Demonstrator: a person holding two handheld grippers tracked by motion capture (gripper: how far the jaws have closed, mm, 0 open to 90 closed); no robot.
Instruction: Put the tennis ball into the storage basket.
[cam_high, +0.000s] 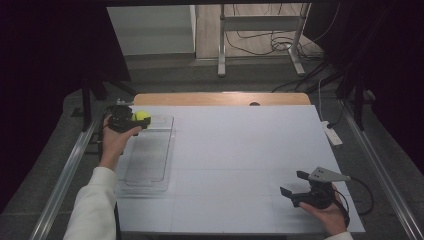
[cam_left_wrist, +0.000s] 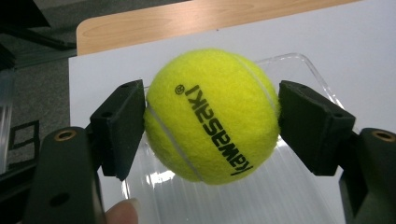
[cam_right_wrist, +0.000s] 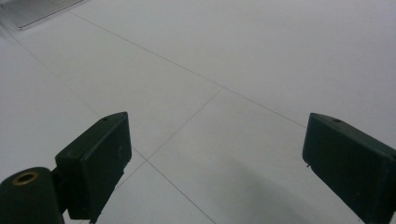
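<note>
Left tool (cam_left_wrist: 212, 116) clenched on tennis ball (cam_left_wrist: 212, 114), hiding clear tray (cam_left_wrist: 308, 65) behind; right tool (cam_right_wrist: 215, 154) released.

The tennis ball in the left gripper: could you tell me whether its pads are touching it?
Touching. In the left gripper view both pads press flat against opposite sides of the tennis ball, with no gap, above the clear tray.

My left hand-held gripper (cam_high: 134, 121) holds the tennis ball (cam_high: 142, 116) over the far end of the tray (cam_high: 150, 165), which lies along the tabletop's (cam_high: 240, 150) left edge. My right hand-held gripper (cam_high: 295, 187) sits well apart, near the tabletop's front right corner.
</note>
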